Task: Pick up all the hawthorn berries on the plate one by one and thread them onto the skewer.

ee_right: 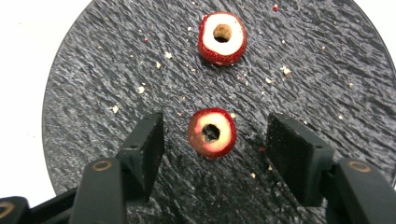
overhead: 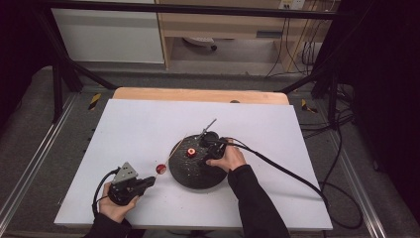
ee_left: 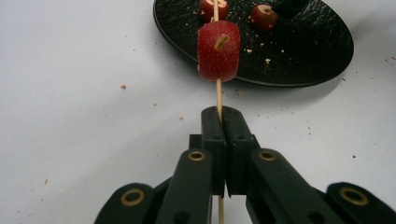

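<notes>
Black slate-like plate (overhead: 190,176) sits a little right of the middle of the white table (overhead: 124,129), its surface scattered with pale crumbs. From the high view, the left gripper (overhead: 148,181) lies at about eight o'clock from the plate, held low in the person's left hand (overhead: 116,208), and its jaws are pressed together on a thin wooden skewer (ee_left: 218,95). In the left gripper view the skewer runs up from between the jaws toward twelve o'clock, through a red strawberry piece (ee_left: 219,50) threaded on it just short of the plate's near rim, and on over the plate. Two more pieces lie on the plate beyond it in that view. The right gripper (overhead: 210,151) hangs over the plate's two o'clock side, gripped by the right hand (overhead: 230,159) with its dark sleeve coming in from five o'clock. In the right gripper view its jaws stand apart on either side of a cored strawberry piece (ee_right: 212,132) that lies flat on the plate, hole facing up, with clear gaps at three and nine o'clock, so neither pad touches it. A second cored piece (ee_right: 222,37) lies well apart at twelve o'clock from the first.
</notes>
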